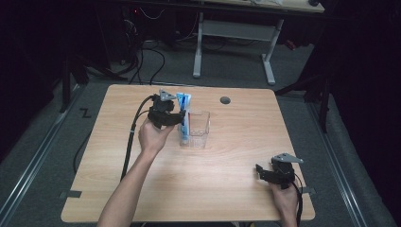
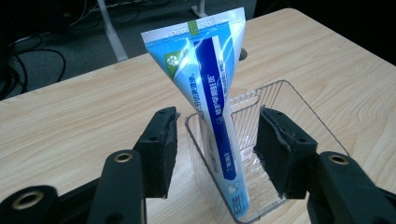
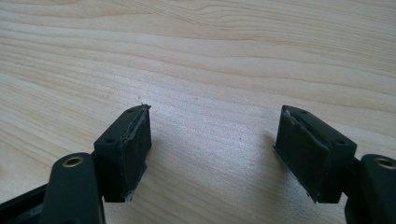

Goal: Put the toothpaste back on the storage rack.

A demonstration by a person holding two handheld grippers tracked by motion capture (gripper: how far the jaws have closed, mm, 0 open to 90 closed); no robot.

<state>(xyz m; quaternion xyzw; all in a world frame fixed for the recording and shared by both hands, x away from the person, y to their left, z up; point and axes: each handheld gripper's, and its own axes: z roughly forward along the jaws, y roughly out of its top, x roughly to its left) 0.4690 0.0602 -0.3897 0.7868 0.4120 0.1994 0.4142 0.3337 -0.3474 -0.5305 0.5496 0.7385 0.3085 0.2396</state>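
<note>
Toothpaste tube, blue and white with a green mark near its flat crimped end, stands inside a clear plastic container on the wooden desk. The tube leans, with the wide crimped end up and above the rim, and the narrow end down at the bottom of the container. In the high view the tube is at the left side of the container, which is a little behind the middle of the desk. The left tongs are held by the left hand just beside the container, and in the left gripper view the left tongs are released: the jaws stand wide apart, one on each side of the tube, and they do not touch it. One jaw is outside the near wall of the container; for the other I cannot tell if it is over or inside it. The right tongs are near the front right corner of the desk, well apart from the container, held by the right hand. In the right gripper view the right tongs are also released, with bare wood between the jaws.
</note>
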